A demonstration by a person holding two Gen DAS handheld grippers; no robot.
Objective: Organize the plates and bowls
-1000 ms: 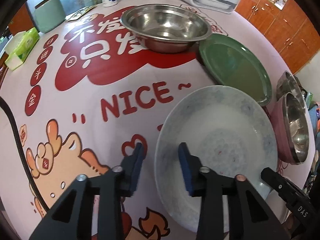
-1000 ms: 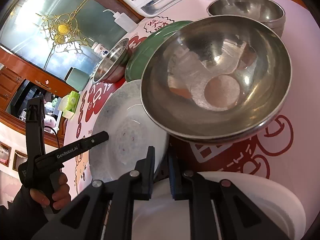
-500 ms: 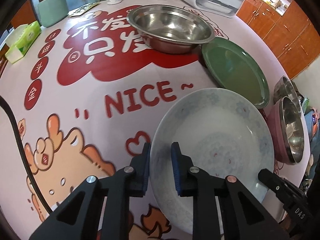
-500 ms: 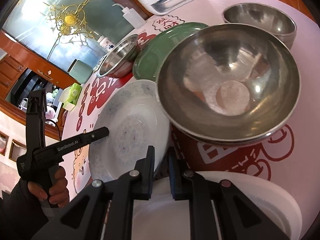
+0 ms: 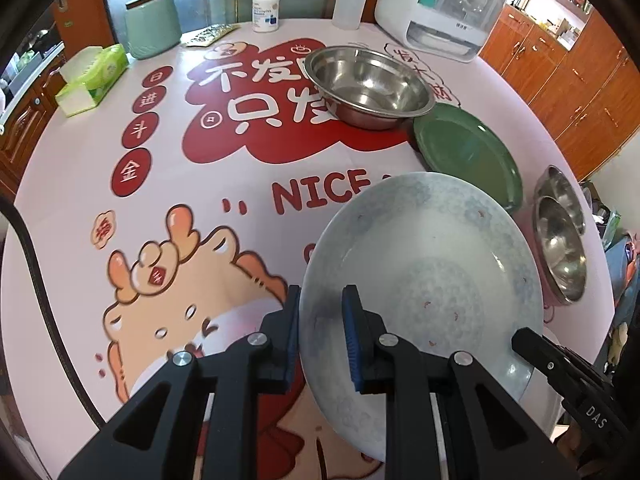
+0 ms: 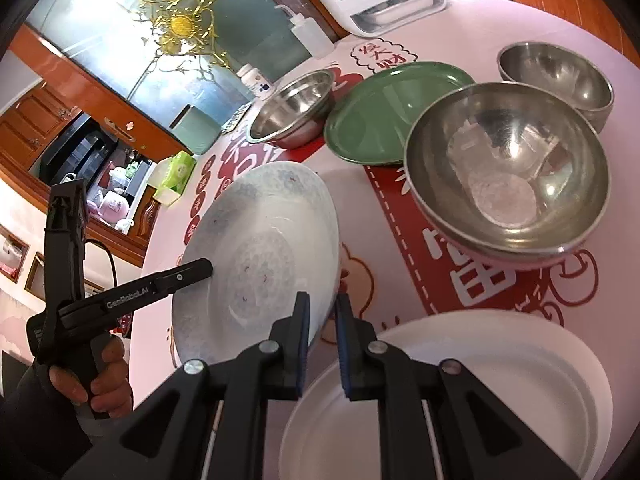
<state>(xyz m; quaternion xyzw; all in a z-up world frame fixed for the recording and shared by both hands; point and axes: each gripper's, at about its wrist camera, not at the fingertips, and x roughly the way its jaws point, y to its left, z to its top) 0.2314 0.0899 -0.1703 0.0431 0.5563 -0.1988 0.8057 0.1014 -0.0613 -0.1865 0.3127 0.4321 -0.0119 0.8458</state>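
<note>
A pale blue-patterned plate (image 5: pixel 432 272) is tilted up off the table. My left gripper (image 5: pixel 320 336) is shut on its near-left rim. The same plate (image 6: pixel 264 248) shows in the right wrist view, where my right gripper (image 6: pixel 322 336) is shut on its right rim. A green plate (image 5: pixel 468 152) lies behind it, with a wide steel bowl (image 5: pixel 368 84) further back. A steel bowl nested in a pink one (image 6: pixel 508 176) and a smaller steel bowl (image 6: pixel 560 76) stand to the right. A white plate stack (image 6: pixel 472 404) lies under my right gripper.
At the table's back stand a white appliance (image 5: pixel 444 12), a squeeze bottle (image 5: pixel 350 4), a pill bottle (image 5: pixel 265 8), a green canister (image 5: pixel 152 26) and a tissue pack (image 5: pixel 94 78). A black cable (image 5: pixel 36 276) runs along the left edge.
My left gripper closed on the blue plate's rim. Both grippers have lifted and tilted the plate off the table, and the views have pulled back and up.
</note>
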